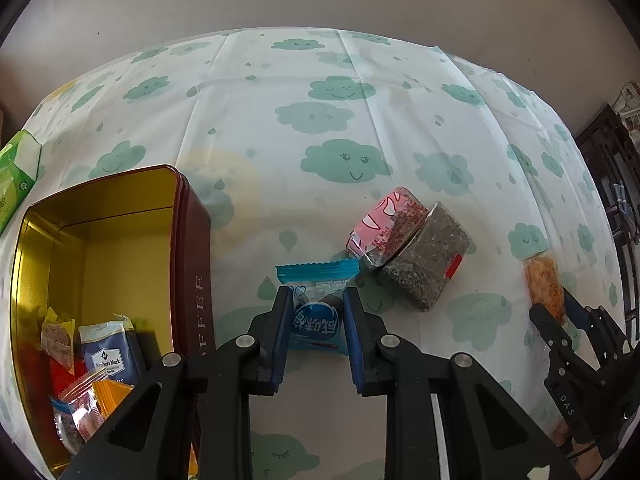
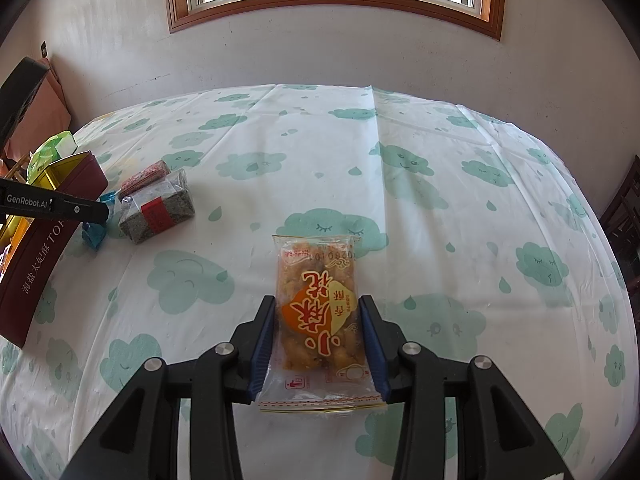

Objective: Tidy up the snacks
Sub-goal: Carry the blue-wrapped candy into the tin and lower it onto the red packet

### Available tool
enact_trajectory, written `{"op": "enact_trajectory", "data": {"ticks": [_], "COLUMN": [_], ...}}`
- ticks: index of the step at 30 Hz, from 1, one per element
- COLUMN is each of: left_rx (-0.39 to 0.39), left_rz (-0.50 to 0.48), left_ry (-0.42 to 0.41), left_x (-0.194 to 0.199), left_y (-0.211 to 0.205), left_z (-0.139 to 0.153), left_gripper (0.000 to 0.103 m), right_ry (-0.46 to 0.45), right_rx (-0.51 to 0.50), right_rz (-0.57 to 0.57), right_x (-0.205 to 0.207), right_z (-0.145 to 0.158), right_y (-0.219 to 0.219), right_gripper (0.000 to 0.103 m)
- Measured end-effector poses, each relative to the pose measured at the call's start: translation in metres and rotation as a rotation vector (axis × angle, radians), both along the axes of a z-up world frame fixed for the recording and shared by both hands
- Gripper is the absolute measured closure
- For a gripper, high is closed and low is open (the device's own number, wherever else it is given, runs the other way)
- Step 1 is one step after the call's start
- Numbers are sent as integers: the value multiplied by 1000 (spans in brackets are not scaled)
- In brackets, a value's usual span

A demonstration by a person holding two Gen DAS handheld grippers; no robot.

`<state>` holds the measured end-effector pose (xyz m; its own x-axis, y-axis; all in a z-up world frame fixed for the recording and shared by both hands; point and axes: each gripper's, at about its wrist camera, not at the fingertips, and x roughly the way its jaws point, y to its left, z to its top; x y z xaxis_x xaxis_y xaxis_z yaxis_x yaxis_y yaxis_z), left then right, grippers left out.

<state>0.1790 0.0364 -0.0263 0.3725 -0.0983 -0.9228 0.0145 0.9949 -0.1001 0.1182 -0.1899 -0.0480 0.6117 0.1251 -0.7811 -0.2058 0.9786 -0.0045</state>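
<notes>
While the left claw (image 1: 316, 312) clamps a blue snack packet (image 1: 317, 322) at lower centre beside the toffee tin (image 1: 192, 240), the right claw (image 2: 318, 336) grips an orange rice-cracker packet (image 2: 318, 312) on the tabletop (image 2: 440, 220).

Black tools (image 1: 316, 312), blue pads (image 2: 262, 348), silver screws.
</notes>
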Motion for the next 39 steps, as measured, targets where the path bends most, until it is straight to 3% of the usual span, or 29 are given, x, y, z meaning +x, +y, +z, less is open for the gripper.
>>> {"op": "enact_trajectory", "data": {"ticks": [5, 13, 21, 31, 39], "left_rx": [0, -13, 76, 145, 159], "left_rz": [-16, -27, 14, 158, 210], "left_ry": [-20, -92, -178, -123, -75], "left_x": [-12, -41, -71, -82, -85], "left_y": [-3, 10, 60, 137, 164], "left_z": [10, 55, 93, 66, 40], "left_gripper": [82, 82, 82, 82, 82], "right_ry": [0, 0, 0, 0, 0], "right_rx": [-1, -1, -1, -2, -3], "right_rz": [0, 0, 0, 1, 1], "right_x": [0, 0, 0, 0, 0], "right_z": [0, 0, 0, 0, 0], "right_y": [0, 0, 0, 1, 1], "right_gripper": [61, 61, 61, 61, 61]}}
